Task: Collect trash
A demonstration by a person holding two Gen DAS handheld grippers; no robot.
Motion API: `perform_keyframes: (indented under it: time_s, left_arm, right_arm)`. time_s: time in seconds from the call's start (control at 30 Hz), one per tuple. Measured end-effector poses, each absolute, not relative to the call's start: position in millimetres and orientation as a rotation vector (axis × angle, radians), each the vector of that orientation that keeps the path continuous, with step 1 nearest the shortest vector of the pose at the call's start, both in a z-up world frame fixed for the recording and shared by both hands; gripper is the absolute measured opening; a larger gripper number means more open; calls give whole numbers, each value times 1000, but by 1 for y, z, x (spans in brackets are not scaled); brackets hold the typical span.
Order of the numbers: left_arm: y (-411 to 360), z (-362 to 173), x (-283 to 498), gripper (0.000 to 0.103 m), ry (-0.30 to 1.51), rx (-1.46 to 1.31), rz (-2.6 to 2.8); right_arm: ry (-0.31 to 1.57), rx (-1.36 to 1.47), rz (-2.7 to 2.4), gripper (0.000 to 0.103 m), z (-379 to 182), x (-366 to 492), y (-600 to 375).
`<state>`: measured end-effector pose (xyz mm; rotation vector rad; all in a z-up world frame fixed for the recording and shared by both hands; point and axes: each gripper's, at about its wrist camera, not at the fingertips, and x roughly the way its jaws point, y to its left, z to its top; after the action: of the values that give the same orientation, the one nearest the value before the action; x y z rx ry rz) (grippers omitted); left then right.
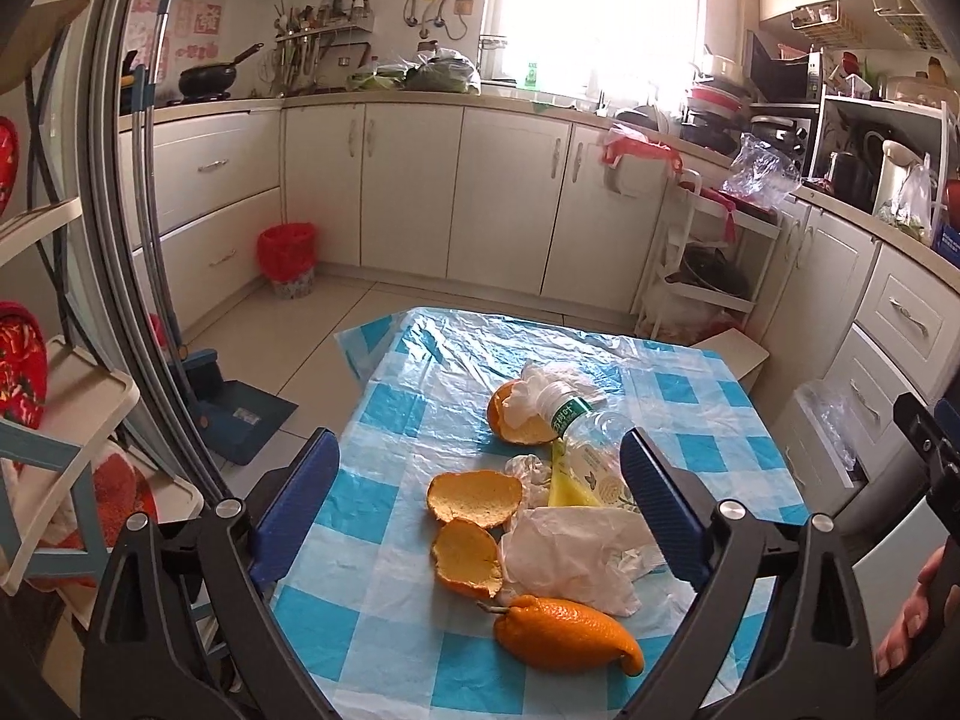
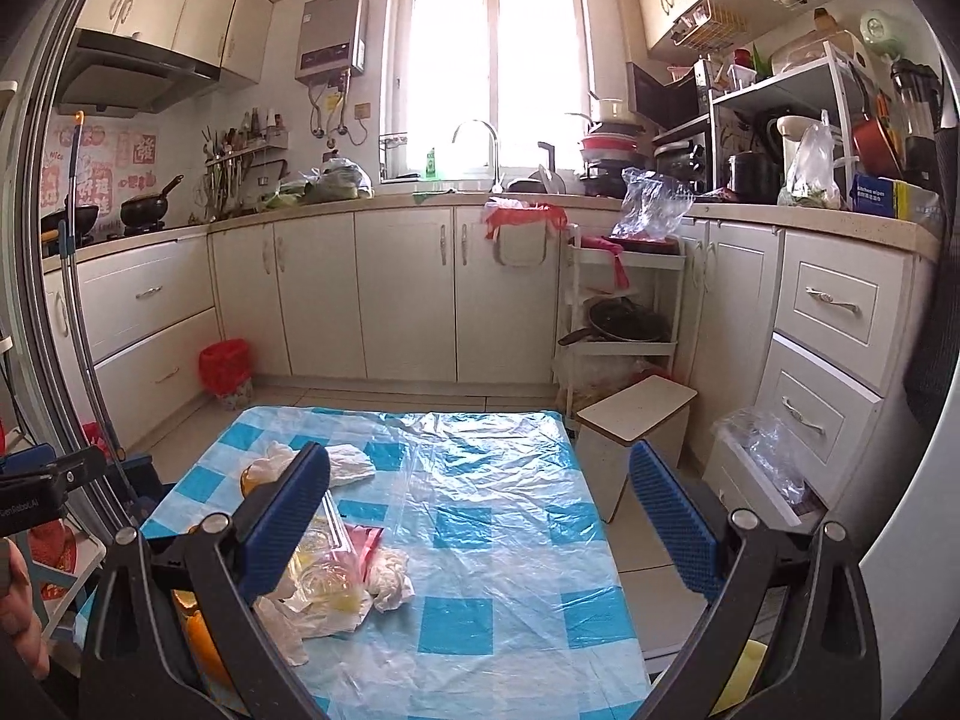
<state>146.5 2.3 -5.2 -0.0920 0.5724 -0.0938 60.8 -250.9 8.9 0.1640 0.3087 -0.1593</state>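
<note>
On the table's blue-and-white checked cloth (image 1: 396, 624) lies a heap of trash. It holds three orange peels (image 1: 474, 495), a larger orange piece with a stem (image 1: 564, 633), a clear plastic bottle (image 1: 591, 447) lying on its side, and crumpled tissues (image 1: 570, 558). My left gripper (image 1: 480, 501) hangs over this heap, open wide, its blue pads (image 1: 300, 498) either side of it and touching nothing. My right gripper (image 2: 480, 525) is open over bare cloth (image 2: 480, 510). The bottle (image 2: 327, 576), a tissue (image 2: 390, 582) and a pink wrapper (image 2: 367, 540) lie by its left pad, partly hidden.
A red-lined bin (image 1: 288, 258) stands on the floor by the far cabinets, also seen from the right wrist (image 2: 225, 369). A small white stool (image 2: 636, 420) and a bag-lined box (image 2: 762, 462) stand right of the table. A dustpan and broom (image 1: 234, 414) are on the left. A person's hand (image 1: 912, 624) shows.
</note>
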Motion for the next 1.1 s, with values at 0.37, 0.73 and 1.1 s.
perform_keyframes:
  time_s: [0.37,0.73,1.1]
  left_arm:
    - [8,-12,148,92,594,-85,-73]
    - [19,-13,148,92,601,-104,-65]
    - [24,-16,151,92,612,-94,-58]
  right_arm:
    - [311,174,-155,96,9,52,-258]
    - [319,145,-147,96,5,52,-250]
    - [312,123,-127,96,5,53,-244]
